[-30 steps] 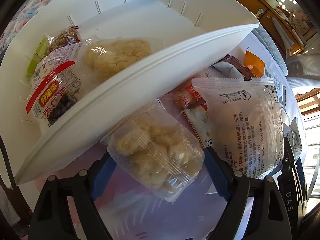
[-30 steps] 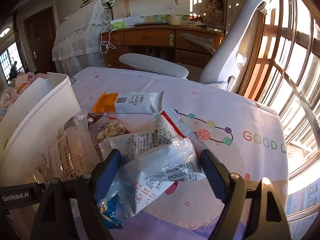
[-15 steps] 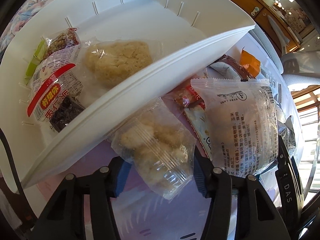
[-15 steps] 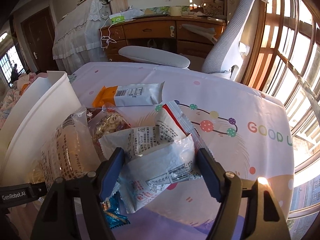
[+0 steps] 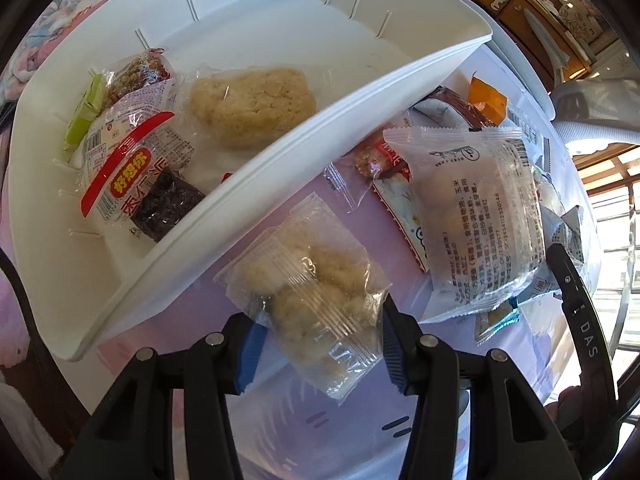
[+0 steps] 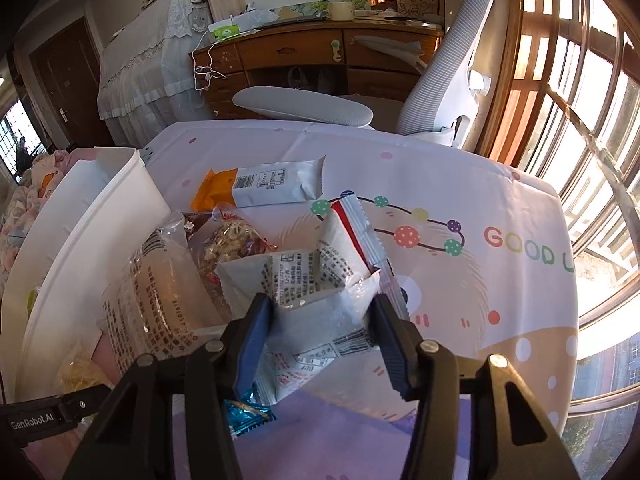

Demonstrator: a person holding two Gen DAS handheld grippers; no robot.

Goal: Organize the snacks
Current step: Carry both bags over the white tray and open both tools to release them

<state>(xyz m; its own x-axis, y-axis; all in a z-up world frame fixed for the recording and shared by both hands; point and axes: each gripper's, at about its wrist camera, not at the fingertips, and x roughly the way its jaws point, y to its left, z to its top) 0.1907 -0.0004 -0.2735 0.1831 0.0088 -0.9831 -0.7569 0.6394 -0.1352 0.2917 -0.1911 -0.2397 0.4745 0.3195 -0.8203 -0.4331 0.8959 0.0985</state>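
Your work surface is a table under a pale lilac cloth [image 6: 460, 184] printed with coloured dots and the letters "GOOD". Behind it stand a grey-and-white office chair [image 6: 436, 80] and a wooden desk with drawers [image 6: 280, 56]; tall wood-framed windows [image 6: 560, 92] let in low sun on your right.

A white tray [image 5: 256, 184] sits on the left part of the cloth and already holds several wrapped snacks. Just outside its near wall lies a clear packet of crumbly rice cake [image 5: 316, 296], its long axis running diagonally from the tray wall down toward you. Your left gripper [image 5: 320, 348] straddles the packet's near end, the blue pads touching the wrapper on both sides; you cannot tell whether it is clamped firmly.

Your right gripper [image 6: 320, 340] has its pads pressed against a white printed snack pouch [image 6: 320, 324] in the loose pile beside the tray, the pouch bulging upward between them. Its long axis points away from you, toward the chair.
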